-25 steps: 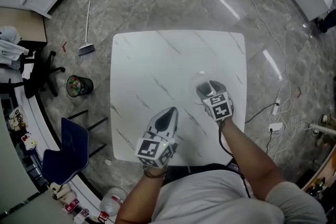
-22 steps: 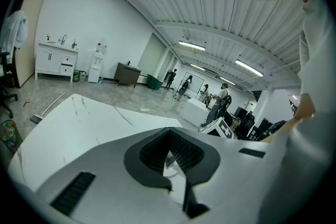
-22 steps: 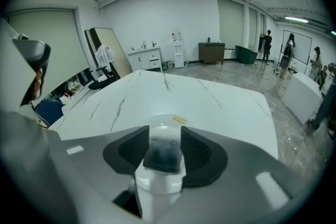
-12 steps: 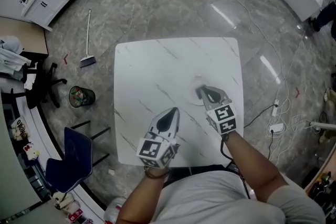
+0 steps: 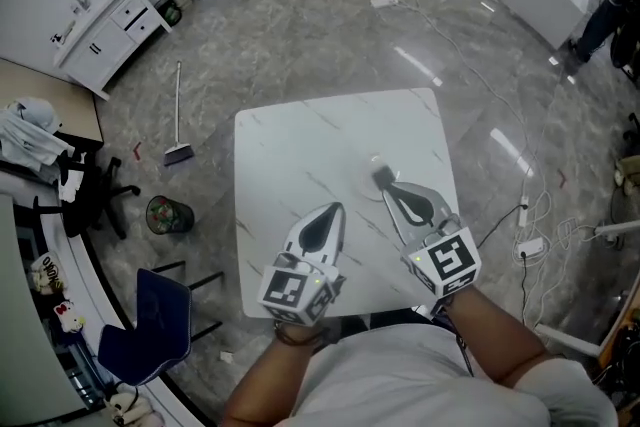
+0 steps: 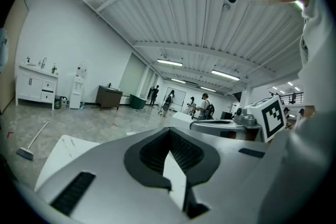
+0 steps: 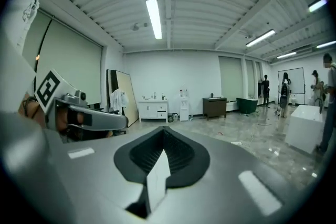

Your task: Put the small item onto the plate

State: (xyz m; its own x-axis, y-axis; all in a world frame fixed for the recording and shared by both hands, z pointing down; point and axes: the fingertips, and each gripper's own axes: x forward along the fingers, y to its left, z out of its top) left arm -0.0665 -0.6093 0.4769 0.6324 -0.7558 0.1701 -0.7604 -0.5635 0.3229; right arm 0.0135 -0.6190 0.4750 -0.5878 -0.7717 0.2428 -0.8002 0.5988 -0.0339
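A white, marble-veined square bench (image 5: 300, 145) carries a small pale item (image 5: 377, 158) toward its right edge, just beyond the grey right gripper (image 5: 384, 179), whose fingers are pressed together on nothing. The grey left gripper (image 5: 328, 213) hovers near the front edge, its fingers likewise together and empty

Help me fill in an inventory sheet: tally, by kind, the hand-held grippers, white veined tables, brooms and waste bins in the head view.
Hand-held grippers: 2 (left hand-held gripper, right hand-held gripper)
White veined table: 1
Broom: 1
Waste bin: 1
Total: 5
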